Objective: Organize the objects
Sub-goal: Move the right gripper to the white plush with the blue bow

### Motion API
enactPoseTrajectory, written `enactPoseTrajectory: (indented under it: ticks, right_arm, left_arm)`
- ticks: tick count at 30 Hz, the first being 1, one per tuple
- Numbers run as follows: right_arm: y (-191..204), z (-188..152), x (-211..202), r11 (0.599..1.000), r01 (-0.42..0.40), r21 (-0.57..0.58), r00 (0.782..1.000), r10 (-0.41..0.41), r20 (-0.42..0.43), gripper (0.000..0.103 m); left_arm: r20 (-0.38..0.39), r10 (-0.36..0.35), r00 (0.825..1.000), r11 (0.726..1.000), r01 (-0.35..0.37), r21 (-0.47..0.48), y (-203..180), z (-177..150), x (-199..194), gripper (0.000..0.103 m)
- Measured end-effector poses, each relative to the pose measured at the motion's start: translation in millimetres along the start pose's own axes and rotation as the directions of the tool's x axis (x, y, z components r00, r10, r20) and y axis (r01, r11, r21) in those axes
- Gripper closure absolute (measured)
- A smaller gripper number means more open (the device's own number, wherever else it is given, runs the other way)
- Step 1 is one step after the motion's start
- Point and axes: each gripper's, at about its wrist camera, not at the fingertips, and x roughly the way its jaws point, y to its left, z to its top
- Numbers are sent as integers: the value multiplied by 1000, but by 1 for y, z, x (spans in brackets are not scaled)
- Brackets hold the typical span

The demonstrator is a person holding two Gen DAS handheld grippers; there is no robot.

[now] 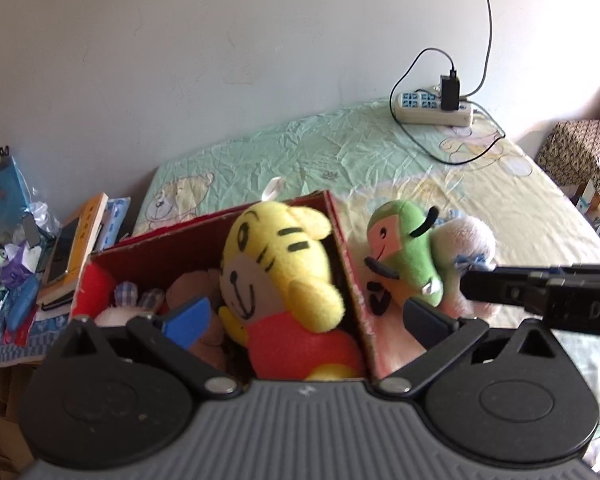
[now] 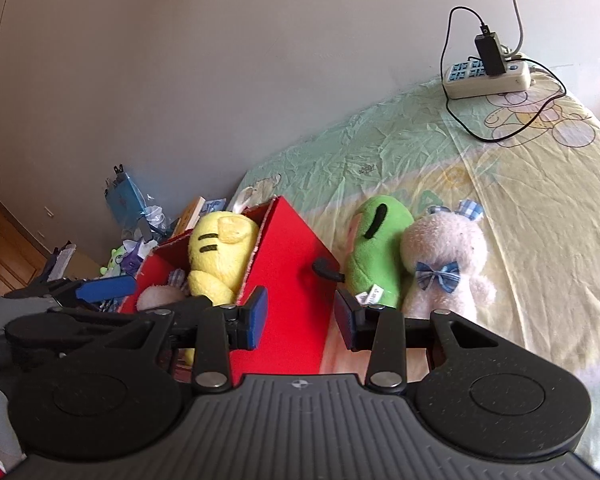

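Right wrist: power strip (image 2: 488,76) behind plush toys (image 2: 412,264)

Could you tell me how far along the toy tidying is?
Partly done: the yellow tiger and some smaller plush toys sit in the red box. Nothing is in hand; the left gripper and right gripper are both open and empty. The green toy and pink bunny remain on the bed.

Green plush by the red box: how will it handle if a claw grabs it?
The green plush is soft fabric, so it probably squashes and flops rather than staying stiff. It looks light for its size. It stands upright against the pink plush, so a sideways push would likely tip it, not slide it.
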Motion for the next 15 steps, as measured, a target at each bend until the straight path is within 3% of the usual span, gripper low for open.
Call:
enactPoseTrajectory:
  ticks: [9,15]
  right_arm:
    - [-45,-3,-23,998,67,18,997,-66,-30,62]
    - [-79,-6,-33,992,119,50,992,-117,-50,62]
  left_arm:
    - [-12,-122,992,992,122,-36,-45,7,5,1]
    - [-70,-212,975,976,208,-57,-74,0,27,1]
